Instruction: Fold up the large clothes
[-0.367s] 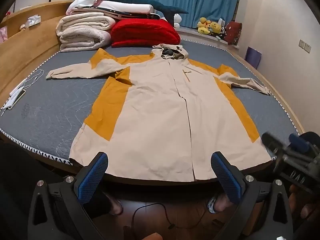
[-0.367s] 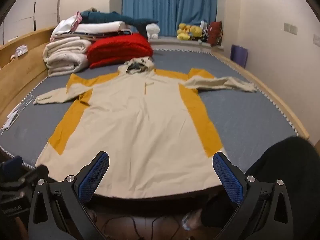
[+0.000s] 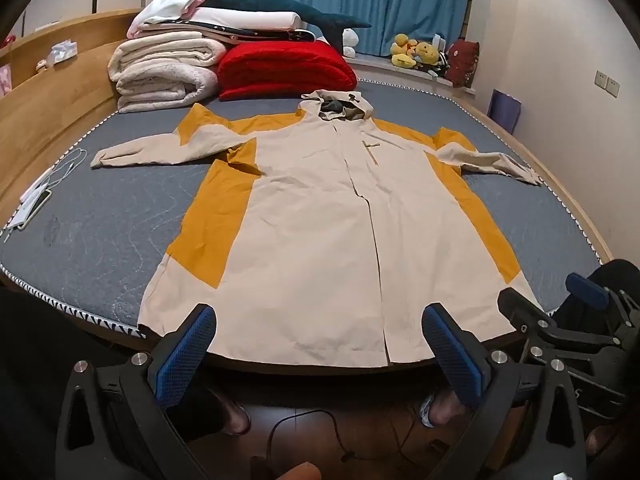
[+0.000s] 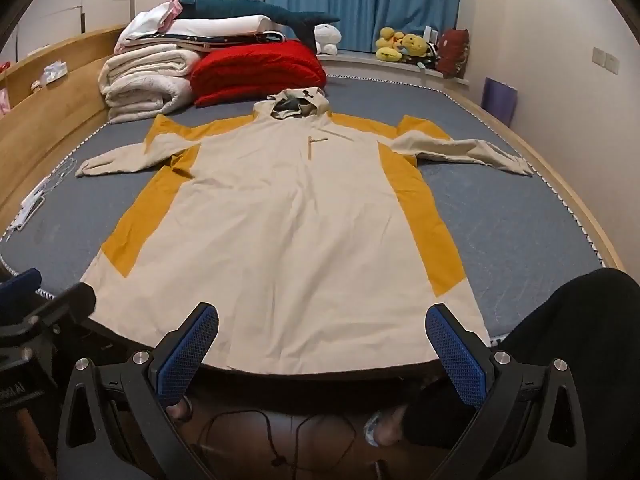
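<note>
Bed (image 3: 100,240) | one coat (image 3: 320,240) — flat | two grippers — fingers (image 3: 180,356) released, empty

The coat (image 3: 320,240) is thin cloth, cream and yellow, matt, with small wrinkles. It lies on a grey mattress (image 3: 100,232) made of stitched cloth that looks a bit rough. The bed frame (image 3: 44,108) is smooth wood with a soft shine. The white blankets (image 3: 160,76) look thick and fluffy. The red blanket (image 3: 284,68) looks soft and fuzzy. The left gripper (image 3: 319,344) and the right gripper (image 4: 322,344) are matt black plastic with shiny metal screws, and their blue pads (image 3: 184,356) look bumpy like rubber.
</note>
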`<state>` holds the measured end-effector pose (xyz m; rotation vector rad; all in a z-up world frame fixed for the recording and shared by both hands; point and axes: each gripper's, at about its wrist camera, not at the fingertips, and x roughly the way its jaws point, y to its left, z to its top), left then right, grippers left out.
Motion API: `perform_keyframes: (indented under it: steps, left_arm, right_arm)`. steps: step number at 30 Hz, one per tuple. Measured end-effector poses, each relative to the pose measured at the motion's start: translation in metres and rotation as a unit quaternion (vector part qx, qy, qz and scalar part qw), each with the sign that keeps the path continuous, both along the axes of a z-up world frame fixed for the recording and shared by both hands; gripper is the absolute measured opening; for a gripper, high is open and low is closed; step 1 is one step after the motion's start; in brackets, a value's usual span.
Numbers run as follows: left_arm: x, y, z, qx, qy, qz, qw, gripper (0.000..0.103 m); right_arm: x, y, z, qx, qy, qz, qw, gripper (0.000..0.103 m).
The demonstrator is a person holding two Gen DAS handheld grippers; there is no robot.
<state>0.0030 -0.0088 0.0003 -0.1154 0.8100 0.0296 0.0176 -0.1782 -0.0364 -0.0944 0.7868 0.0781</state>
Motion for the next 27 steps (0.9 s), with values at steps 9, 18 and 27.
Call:
perform_keyframes:
  steps: [9, 18, 27]
  left_arm:
    - [0.001, 0.003, -0.002, -0.007, 0.007, -0.001, 0.9999, 0.103]
    - [0.001, 0.001, -0.003, -0.002, 0.005, -0.006, 1.0, 0.103]
    - [0.001, 0.001, -0.003, -0.002, 0.006, -0.006, 1.0, 0.103]
  right_arm:
    - [-0.006, 0.006, 0.005, -0.009, -0.021, 0.011, 1.0, 0.103]
    - [-0.009, 0.006, 0.007, -0.012, -0.031, 0.012, 0.999, 0.102]
    - [-0.009, 0.006, 0.009, -0.007, -0.028, 0.015, 0.999, 0.102]
